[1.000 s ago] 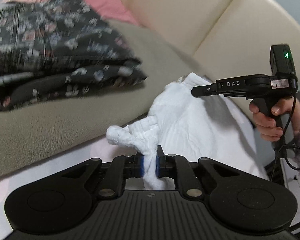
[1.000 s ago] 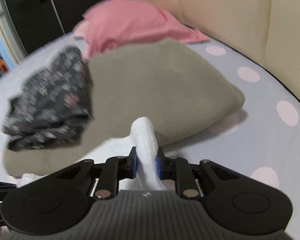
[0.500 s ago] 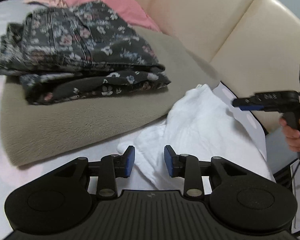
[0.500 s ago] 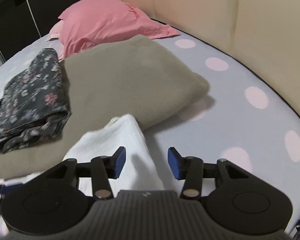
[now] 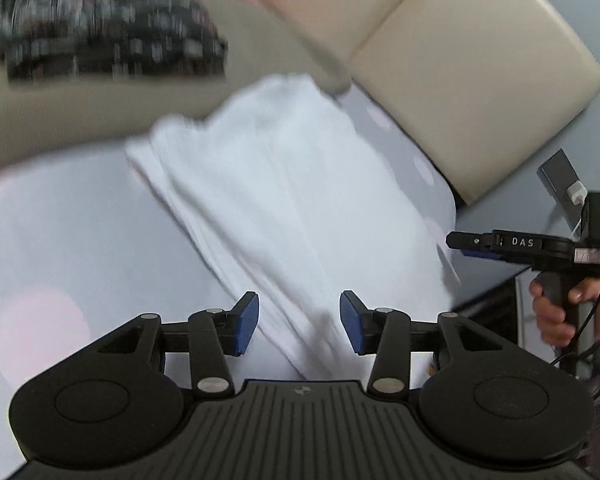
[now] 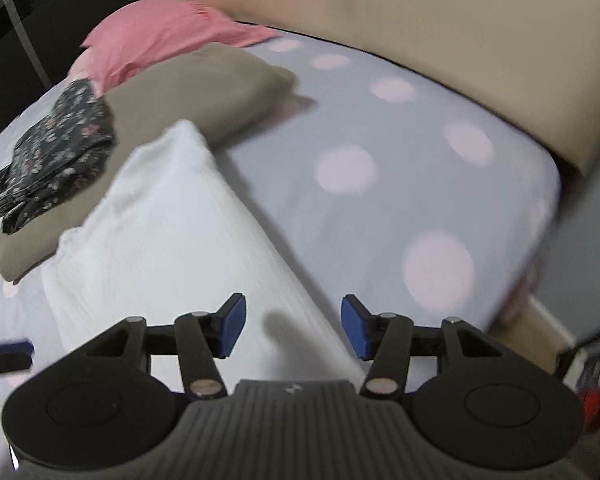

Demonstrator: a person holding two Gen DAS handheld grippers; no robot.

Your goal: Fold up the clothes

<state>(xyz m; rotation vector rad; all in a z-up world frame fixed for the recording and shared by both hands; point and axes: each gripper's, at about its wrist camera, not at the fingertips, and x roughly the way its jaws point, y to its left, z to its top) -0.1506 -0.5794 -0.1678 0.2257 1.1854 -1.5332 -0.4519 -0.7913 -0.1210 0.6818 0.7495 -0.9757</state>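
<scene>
At frame centre in both views, folded white garment [image 5: 292, 200] lies on dotted bed sheet [image 6: 380, 184], touching beige blanket [image 6: 204, 92] w/ floral clothes [image 6: 56, 152] upper left. Left hand-held gripper [image 5: 299, 328] & right hand-held gripper [image 6: 292, 330] both have fingers spread apart, empty, above garment's near end.

Dotted sheet [image 6: 380, 208] lies bare right of white garment [image 6: 172, 232]; beige blanket [image 6: 204, 92] blocks beyond.

A pale bedsheet [image 6: 380, 200] with pink dots meets a cream padded headboard [image 6: 440, 40]; dark wardrobe [image 6: 40, 20] beyond.
</scene>
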